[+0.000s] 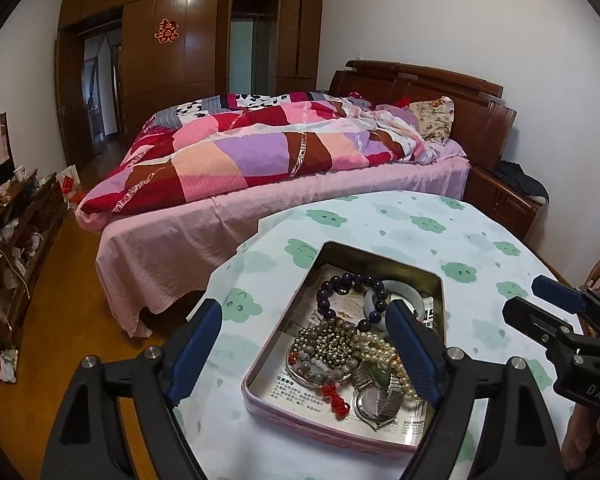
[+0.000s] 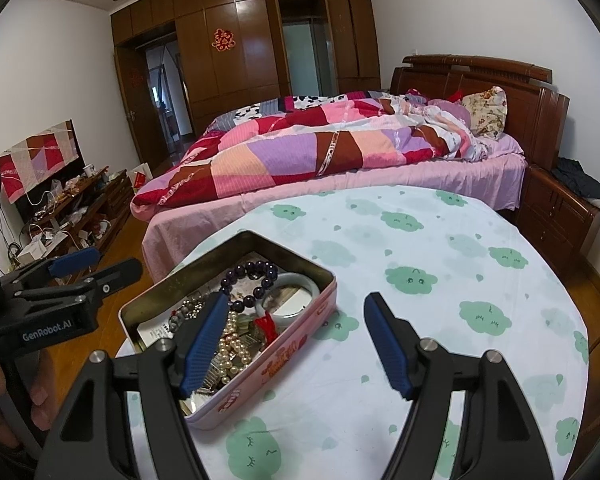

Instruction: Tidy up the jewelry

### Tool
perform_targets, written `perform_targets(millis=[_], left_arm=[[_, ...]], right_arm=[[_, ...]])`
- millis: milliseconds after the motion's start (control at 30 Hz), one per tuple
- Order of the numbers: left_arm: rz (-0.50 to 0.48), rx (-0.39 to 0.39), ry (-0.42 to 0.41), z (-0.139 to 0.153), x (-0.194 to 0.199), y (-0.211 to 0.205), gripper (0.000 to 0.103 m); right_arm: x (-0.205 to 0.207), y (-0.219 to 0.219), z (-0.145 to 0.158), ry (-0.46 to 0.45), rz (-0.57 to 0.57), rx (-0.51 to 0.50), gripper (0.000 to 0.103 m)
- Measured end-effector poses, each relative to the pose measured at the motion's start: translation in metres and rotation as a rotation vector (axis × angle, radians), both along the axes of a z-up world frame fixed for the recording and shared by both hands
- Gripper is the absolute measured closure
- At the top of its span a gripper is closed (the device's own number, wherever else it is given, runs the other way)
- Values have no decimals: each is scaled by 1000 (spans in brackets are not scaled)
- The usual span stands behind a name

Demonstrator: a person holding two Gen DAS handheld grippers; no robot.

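The left tool (image 1: 304,354), black-armed with blue pads, hangs spread wide over the near end of a shallow pink rectangular tin (image 1: 260,384), clamping nothing. The right tool (image 2: 294,344) is likewise released, its left finger over the tin's edge and its right finger over bare cloth. The tin stands on a round bench (image 2: 440,248) covered in white cloth printed with green clouds.

All the jewelry in view lies inside the tin in one tangled heap: a bracelet of dark purple round beads (image 1: 342,284), a pale jade bangle (image 1: 412,294) beside it, a strand of cream pearls (image 1: 380,350), grey and brassy bead strings (image 1: 324,350), a red knotted tassel (image 1: 338,398) and a steel-banded wristwatch (image 1: 374,402), over printed paper lining the bottom.

In my judgement this fits two stages: pieces already gathered into the tin, or a jumble waiting to be sorted out of it. No piece lies on the cloth, and no separate compartments or second container show.

The blue pads hide part of the pile in both views. Which strands are linked or knotted together cannot be made out.
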State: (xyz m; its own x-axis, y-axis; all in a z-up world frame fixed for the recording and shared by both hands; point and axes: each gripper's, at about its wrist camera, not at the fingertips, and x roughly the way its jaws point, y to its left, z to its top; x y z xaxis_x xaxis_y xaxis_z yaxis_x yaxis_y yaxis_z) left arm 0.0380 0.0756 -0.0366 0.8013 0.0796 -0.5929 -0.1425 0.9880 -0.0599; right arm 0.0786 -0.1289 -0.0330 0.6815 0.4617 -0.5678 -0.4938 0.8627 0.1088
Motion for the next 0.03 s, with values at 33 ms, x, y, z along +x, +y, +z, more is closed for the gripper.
perform_targets(millis=[33], left_arm=[[0,1,-1,0,0,-1,19]], right_arm=[[0,0,0,1,0,0,29]])
